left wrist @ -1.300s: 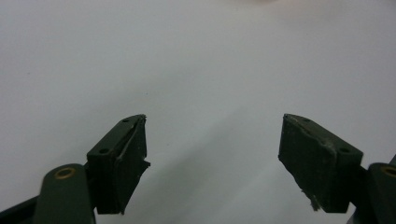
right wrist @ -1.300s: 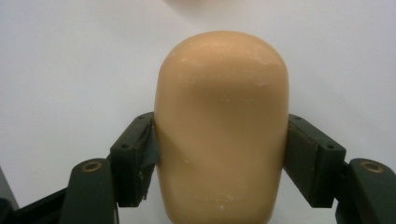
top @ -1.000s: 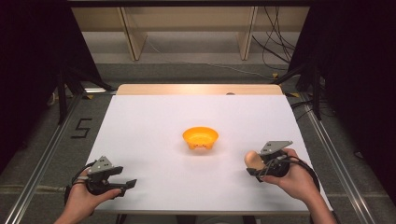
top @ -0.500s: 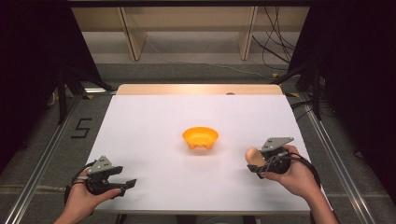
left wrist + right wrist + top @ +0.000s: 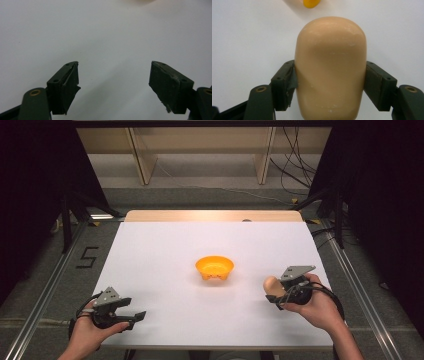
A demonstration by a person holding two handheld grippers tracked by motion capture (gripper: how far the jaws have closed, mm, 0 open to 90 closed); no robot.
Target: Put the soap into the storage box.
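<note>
Over at the left, the left gripper (image 5: 134, 316) sits low at the near edge of the white desk (image 5: 165, 250), its jaws wide apart with nothing between them. An orange bowl (image 5: 214, 268) stands mid-desk, cut off by the top edge in the right gripper view. At the right, the right gripper (image 5: 329, 85) has its jaws clamped on both sides of a tan egg-shaped thing (image 5: 330, 67), whose lower end is cut off.

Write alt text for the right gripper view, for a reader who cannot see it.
A smooth tan egg-shaped object sits clamped between the two black jaws of the right gripper, which press on its left and right sides. Behind it lies the white table, and part of an orange bowl shows at the top edge.
</note>
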